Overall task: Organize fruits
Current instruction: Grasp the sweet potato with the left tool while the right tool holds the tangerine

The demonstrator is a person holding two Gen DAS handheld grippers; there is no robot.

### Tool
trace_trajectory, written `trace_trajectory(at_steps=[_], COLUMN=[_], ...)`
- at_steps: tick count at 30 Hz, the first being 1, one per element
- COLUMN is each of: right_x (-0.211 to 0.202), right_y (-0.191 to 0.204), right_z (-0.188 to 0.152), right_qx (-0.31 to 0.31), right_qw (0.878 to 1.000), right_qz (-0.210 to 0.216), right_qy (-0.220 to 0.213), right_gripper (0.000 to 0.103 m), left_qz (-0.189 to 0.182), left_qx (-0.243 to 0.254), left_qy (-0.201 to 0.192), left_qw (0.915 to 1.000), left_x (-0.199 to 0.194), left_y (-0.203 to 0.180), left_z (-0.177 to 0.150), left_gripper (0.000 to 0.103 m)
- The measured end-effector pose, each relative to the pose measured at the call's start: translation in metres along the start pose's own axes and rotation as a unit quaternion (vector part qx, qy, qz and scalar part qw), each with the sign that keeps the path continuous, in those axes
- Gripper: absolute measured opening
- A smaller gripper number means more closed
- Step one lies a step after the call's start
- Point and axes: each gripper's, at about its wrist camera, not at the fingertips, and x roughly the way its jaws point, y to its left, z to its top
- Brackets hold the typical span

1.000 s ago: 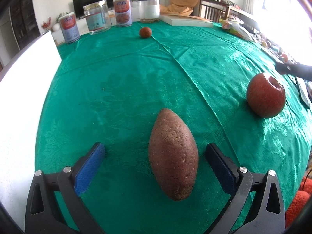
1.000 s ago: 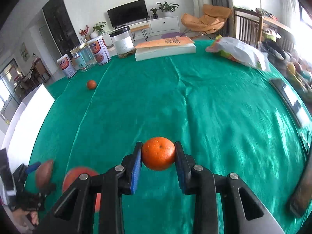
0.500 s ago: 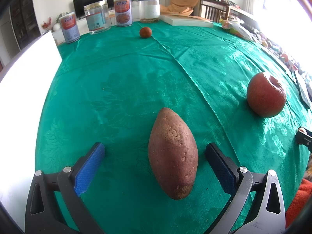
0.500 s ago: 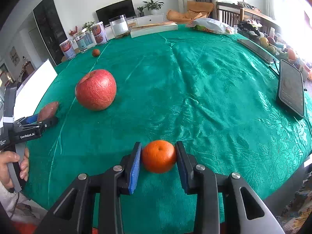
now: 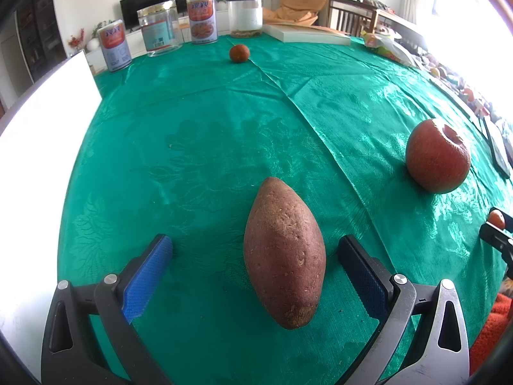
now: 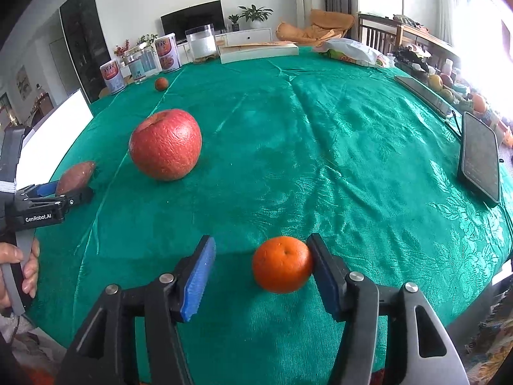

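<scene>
The right gripper has just been opening its jaws; the mandarin sits between them on the green surface, against the right pad, released. The left gripper stands wide open around the sweet potato, untouched. Beyond lie the apple and a far small orange fruit, seemingly unsorted; no destination container is discernible.

On the green-clothed desk, a sweet potato lies untouched between the wide-apart fingers of the left claw at lower centre, with a red apple at right.
</scene>
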Motion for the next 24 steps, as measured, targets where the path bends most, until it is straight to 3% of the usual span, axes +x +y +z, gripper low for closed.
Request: trace_trajectory(at_steps=[4, 8, 13, 17, 22, 24], right_x=[0.001, -0.003, -0.017, -0.012, -0.005, -0.001], right_y=[0.002, -0.012, -0.027, -0.018, -0.011, -0.011], right_z=[0.002, 0.008, 0.005, 0.008, 0.015, 0.017], right_qx=[-0.011, 0.004, -0.013, -0.032, -0.015, -0.010], right_qw=[1.000, 0.998, 0.997, 0.996, 0.995, 0.994], right_qz=[0.006, 0.045, 0.037, 0.027, 0.018, 0.020], right_qy=[0.009, 0.039, 0.064, 0.084, 0.098, 0.107], right_gripper=[0.065, 0.068, 0.068, 0.067, 0.066, 0.058], left_qz=[-0.001, -0.018, -0.116, -0.106, -0.100, -0.087], left_qx=[0.000, 0.011, -0.015, -0.003, -0.027, -0.004], left_qy=[0.000, 0.021, 0.078, 0.089, 0.074, 0.078], left_qw=[1.0000, 0.9995, 0.9901, 0.9904, 0.9918, 0.9932], left_x=[0.000, 0.000, -0.015, -0.016, -0.024, -0.020], left_y=[0.000, 0.001, 0.016, 0.012, 0.019, 0.010], left_z=[0.000, 0.004, 0.006, 0.012, 0.021, 0.025], left_gripper=[0.103, 0.102, 0.102, 0.100, 0.100, 0.099])
